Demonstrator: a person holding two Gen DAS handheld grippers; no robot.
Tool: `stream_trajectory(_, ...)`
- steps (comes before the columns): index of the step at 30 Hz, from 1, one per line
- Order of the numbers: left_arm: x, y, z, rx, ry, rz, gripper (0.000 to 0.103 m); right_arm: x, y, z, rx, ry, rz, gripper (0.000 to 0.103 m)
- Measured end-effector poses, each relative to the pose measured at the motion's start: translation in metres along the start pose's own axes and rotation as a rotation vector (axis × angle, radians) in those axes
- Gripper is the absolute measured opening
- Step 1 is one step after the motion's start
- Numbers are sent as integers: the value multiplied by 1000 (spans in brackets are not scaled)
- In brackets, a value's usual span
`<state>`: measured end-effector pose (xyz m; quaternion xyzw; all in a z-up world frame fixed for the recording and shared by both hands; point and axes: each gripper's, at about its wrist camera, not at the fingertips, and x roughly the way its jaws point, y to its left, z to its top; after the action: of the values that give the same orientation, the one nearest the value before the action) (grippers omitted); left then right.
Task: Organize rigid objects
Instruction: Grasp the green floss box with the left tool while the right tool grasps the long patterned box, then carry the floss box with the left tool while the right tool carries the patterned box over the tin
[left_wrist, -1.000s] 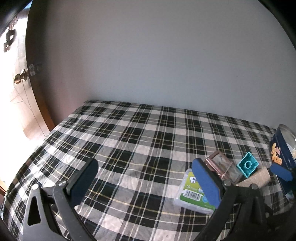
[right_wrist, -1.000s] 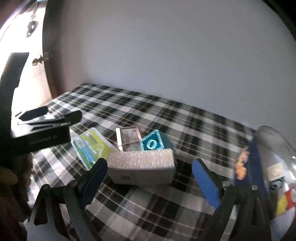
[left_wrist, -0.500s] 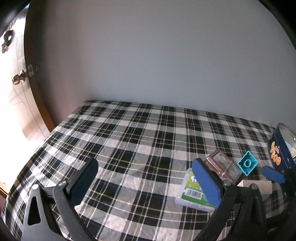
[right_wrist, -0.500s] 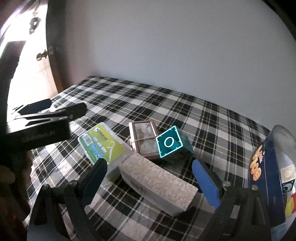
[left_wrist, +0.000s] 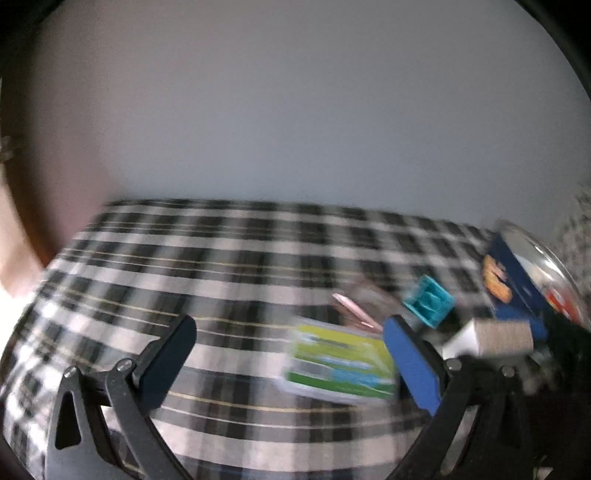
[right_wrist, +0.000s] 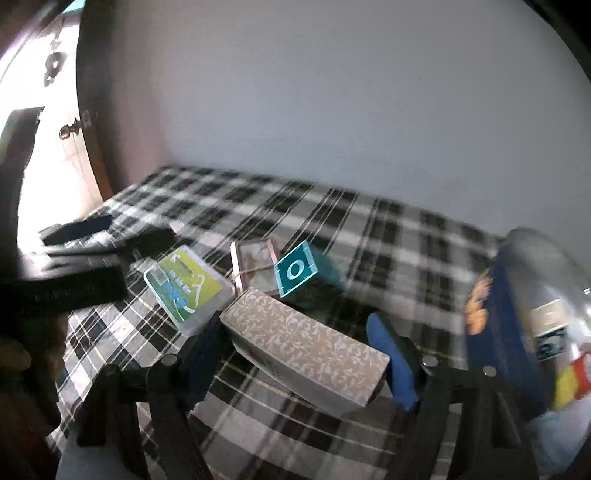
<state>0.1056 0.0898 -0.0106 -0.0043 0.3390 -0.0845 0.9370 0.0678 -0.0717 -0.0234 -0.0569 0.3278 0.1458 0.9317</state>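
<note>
Early in the sorting, by the look of it. Right hand-held gripper (right_wrist: 301, 356) closing around a patterned beige box (right_wrist: 306, 354), one blue pad at each end; whether the pads already press on the box or stand just off it cannot be told. Box low over the plaid cloth (right_wrist: 369, 229) of the surface, tilted, perhaps just lifted, near end hidden behind the gripper frame.

Left hand-held gripper (left_wrist: 291, 354) wide open, holding nothing, hovering over bare plaid to the left of the cluster; view blurred.

Clustered just beyond the box: a flat clear case with a green label (right_wrist: 186, 286), a small pink-framed case (right_wrist: 255, 264) touching or nearly touching it, and a teal toy block (right_wrist: 297, 269) tipped on edge against the pink case. To the right, a clear plastic jar with a dark blue label (right_wrist: 517, 321), small bright items showing through its wall.

Judged from this: nothing plainly sorted yet apart from whatever already sits in the jar. Left to do: box, green case, pink case and teal block, all loose in a heap. Destination for them not shown; the jar a likely guess only.
</note>
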Motion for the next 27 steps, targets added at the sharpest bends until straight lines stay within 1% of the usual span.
stream_trajectory(1,2,-7,-1,31,8,-6,102,-6,-2,0,-2,-22,-9,78)
stream_trajectory(2,3,-14,-3,67,13,-4,102,-15,-5,-1,-4,-56,-23,78)
stream_trajectory(3,6,-24,-5,118,18,4,102,-21,-7,-2,-7,-77,-36,78)
stream_trajectory(4,8,-29,-7,148,25,8,102,-25,-9,-3,-12,-94,-46,78)
stream_trajectory(6,14,-39,-11,191,51,30,102,-33,-12,-5,-22,-114,-59,78)
stream_trajectory(7,20,-42,-11,200,80,46,102,-35,-14,-7,-26,-115,-62,78)
stream_trajectory(9,31,-41,-11,189,128,61,102,-36,-16,-11,-36,-102,-69,78)
stream_trajectory(12,45,-33,-11,134,200,81,100,-34,-19,-12,-29,-89,-71,78)
stream_trajectory(14,50,-25,-10,80,228,59,86,-34,-22,-10,-10,-89,-49,78)
stream_trajectory(15,50,-19,-10,32,226,25,86,-34,-23,-10,-7,-90,-44,78)
stream_trajectory(16,50,-17,-10,23,219,24,81,-35,-23,-9,-6,-93,-46,78)
stream_trajectory(19,50,-21,-11,27,216,36,80,-34,-21,-9,-8,-96,-54,78)
stream_trajectory(21,47,-21,-10,0,205,29,80,-32,-20,-8,6,-95,-48,78)
stream_trajectory(24,40,-15,-12,-53,154,33,80,-37,-22,-10,15,-116,-47,78)
stream_trajectory(27,26,-13,-12,-99,77,59,80,-46,-25,-9,28,-165,-51,78)
